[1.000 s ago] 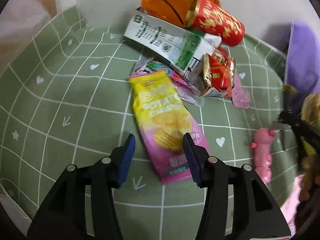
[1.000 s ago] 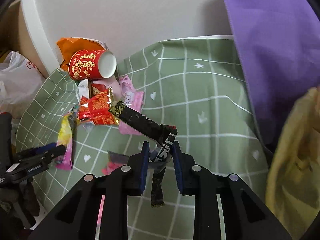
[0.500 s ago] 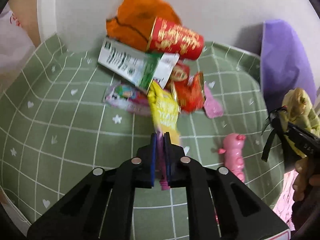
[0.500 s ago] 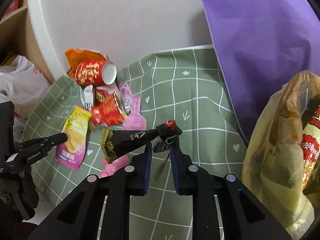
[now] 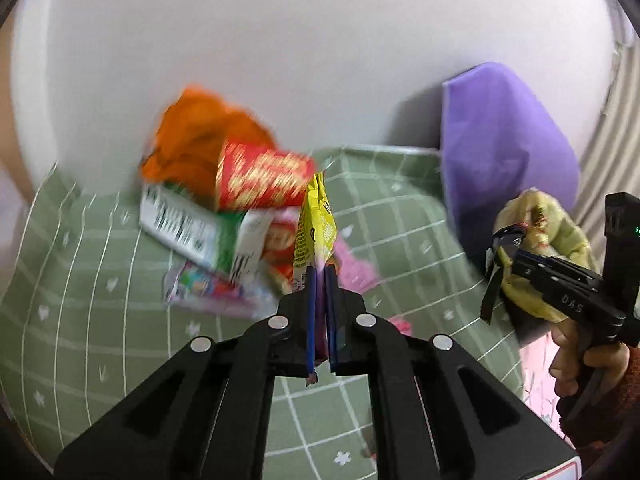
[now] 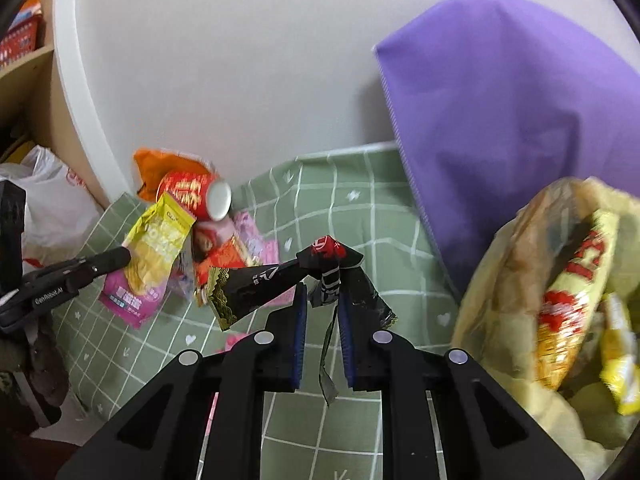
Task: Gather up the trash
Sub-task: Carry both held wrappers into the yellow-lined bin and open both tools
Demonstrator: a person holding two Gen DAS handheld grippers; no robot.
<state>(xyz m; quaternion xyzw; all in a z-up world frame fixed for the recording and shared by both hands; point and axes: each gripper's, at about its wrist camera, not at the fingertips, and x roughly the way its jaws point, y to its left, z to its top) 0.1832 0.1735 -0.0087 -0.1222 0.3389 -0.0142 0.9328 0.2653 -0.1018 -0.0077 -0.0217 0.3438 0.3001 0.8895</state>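
My left gripper [image 5: 320, 276] is shut on a yellow and pink potato chips bag [image 5: 314, 228], held edge-on above the green checked cloth [image 5: 100, 320]; the bag also shows in the right wrist view [image 6: 154, 248]. My right gripper [image 6: 323, 296] is shut on a black wrapper [image 6: 256, 284] with a red end, lifted above the cloth. A trash pile lies by the wall: a red cup [image 5: 260, 180], an orange bag [image 5: 192, 136], a white and green carton [image 5: 192, 228], red and pink wrappers [image 6: 224, 256]. A yellowish trash bag [image 6: 560, 292] stands open at the right.
A purple bag [image 6: 500, 128] leans on the white wall behind the trash bag. A pink toy [image 5: 400, 324] lies on the cloth near my left gripper. A white plastic bag [image 6: 52, 204] and a wooden shelf [image 6: 24, 80] are at far left.
My left gripper closed on the chips bag and lifted it off the cloth. My right gripper rose with the black wrapper and moved right toward the yellowish trash bag.
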